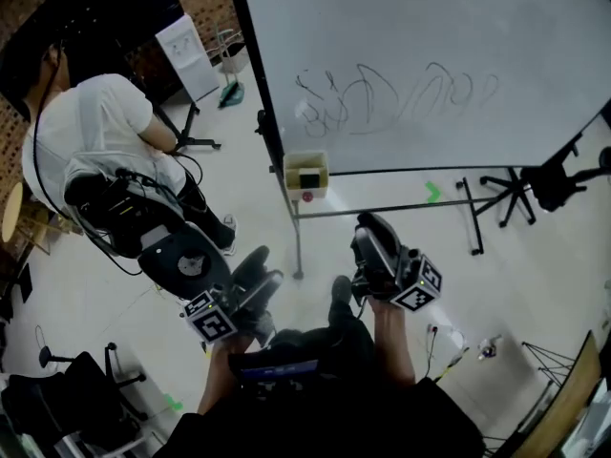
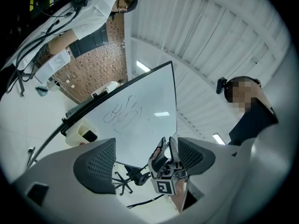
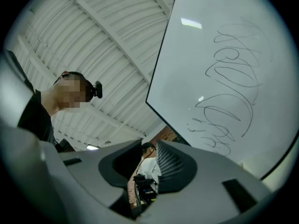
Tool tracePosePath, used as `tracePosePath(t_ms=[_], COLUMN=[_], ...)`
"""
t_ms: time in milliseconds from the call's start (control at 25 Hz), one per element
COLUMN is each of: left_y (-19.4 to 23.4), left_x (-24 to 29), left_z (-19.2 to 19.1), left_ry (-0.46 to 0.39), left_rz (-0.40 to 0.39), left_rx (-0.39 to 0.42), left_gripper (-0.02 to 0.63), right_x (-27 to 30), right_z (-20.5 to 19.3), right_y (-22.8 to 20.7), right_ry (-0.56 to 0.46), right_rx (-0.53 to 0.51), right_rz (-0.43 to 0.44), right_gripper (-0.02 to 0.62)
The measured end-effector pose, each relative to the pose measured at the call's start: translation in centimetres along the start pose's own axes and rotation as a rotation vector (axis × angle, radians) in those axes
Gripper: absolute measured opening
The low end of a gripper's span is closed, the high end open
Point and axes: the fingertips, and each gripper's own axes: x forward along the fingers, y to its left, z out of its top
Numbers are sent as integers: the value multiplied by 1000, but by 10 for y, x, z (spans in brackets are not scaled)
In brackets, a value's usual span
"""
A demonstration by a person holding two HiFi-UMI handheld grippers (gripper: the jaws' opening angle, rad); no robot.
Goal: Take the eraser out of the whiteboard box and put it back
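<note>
The whiteboard (image 1: 430, 55) carries dark scribbles and stands ahead of me. A cream box (image 1: 305, 176) hangs at its lower left corner, with the dark eraser (image 1: 309, 177) lying inside. The left gripper view shows the same box (image 2: 79, 132) to the left of its jaws. Both grippers are held low, short of the board and apart from the box. My left gripper (image 1: 263, 273) (image 2: 145, 148) is open wide and empty. My right gripper (image 1: 370, 235) (image 3: 148, 150) has a narrow gap between its pads, and nothing sits in it.
A person in a white shirt (image 1: 95, 132) sits on a chair at the left. An office chair (image 1: 535, 181) stands at the right under the board. The board's metal stand (image 1: 382, 208) runs across the floor, near a green tape mark (image 1: 432, 192).
</note>
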Motion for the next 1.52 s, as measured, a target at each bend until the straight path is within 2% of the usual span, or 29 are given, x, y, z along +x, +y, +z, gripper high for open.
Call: tracePosePath(t_ms=[160,280,400,640,920,1160,1520], left_y=[-1,-22,-41,-55,-63,-69,-84], left_x=[-34,-65,-97,-126,-145,-147,-145], left_z=[-20,-38,-44,-43,-42,-44,-54], left_ry=[26,39,27,6,8,-2,-1], left_rz=[-31,-68,-94,-128,-136,-153,-133], left_rx=[-55,-90,-95,-100,-106,-99,-78], left_gripper=[408,408,408,408,408,408,408], right_x=[-22,-42,-48,-42,-31,-34,-50], right_z=[-30,-41,-56,-65,-75,-76,-73], right_y=[36,78,119,157,188,193,201], right_ry=[24,22,33,56,88,119,139], right_rx=[-35,-64,-88,-130,-158,-168,-165], right_rz=[-79,-128,-132,-125,-113,-129,-127], right_gripper=[115,117,115,116,115,115,115])
